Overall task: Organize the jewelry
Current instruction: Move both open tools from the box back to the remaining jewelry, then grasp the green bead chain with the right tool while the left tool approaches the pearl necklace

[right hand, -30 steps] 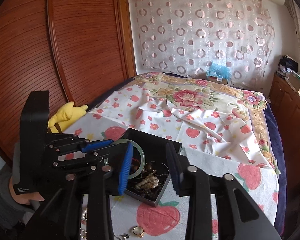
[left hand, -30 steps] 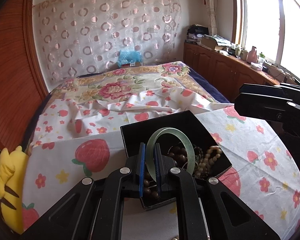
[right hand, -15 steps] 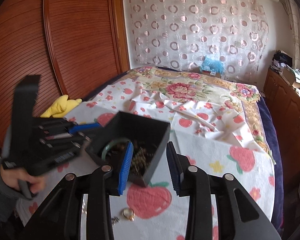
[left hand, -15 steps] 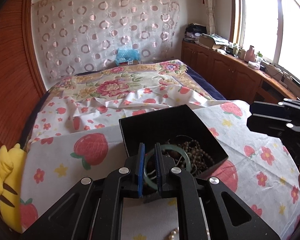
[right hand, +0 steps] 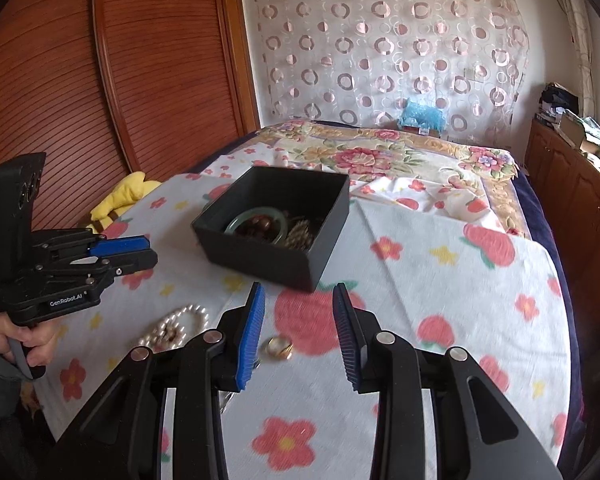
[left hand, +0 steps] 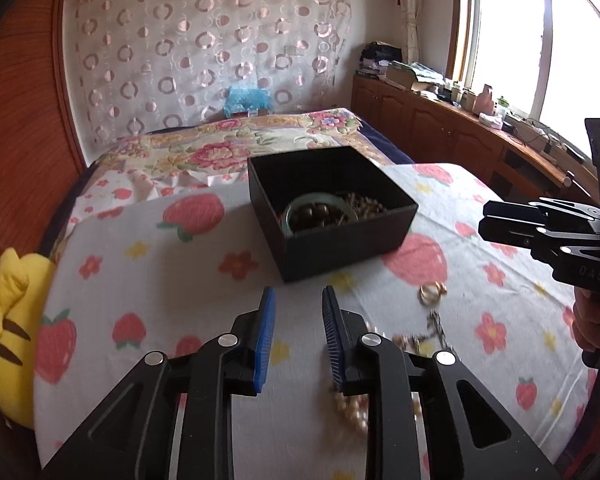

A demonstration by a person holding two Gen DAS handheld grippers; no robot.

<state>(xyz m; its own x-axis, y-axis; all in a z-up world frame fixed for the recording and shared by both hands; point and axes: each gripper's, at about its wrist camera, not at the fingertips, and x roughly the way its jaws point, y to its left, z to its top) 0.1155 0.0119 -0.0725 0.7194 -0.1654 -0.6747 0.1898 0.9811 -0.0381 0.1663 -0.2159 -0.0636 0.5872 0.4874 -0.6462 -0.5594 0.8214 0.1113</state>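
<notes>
Inside, a pale-green bangle (left hand: pixel 318 205) rings dark beads (left hand: pixel 314 216).

Bright daylight from the window (left hand: pixel 540 36) at right, its panes blown out white, soft shadow beside the black box (left hand: pixel 332 208), strong fisheye bending and dark vignette at edges, near jewelry motion-blurred.

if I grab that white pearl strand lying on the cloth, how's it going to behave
The white pearl strand lies bunched in loose loops, so it will probably droop from wherever it is pinched. Its round glossy beads may slip between pads. Pushed, it would likely drag and bunch on the strawberry-print cloth rather than roll.
</notes>
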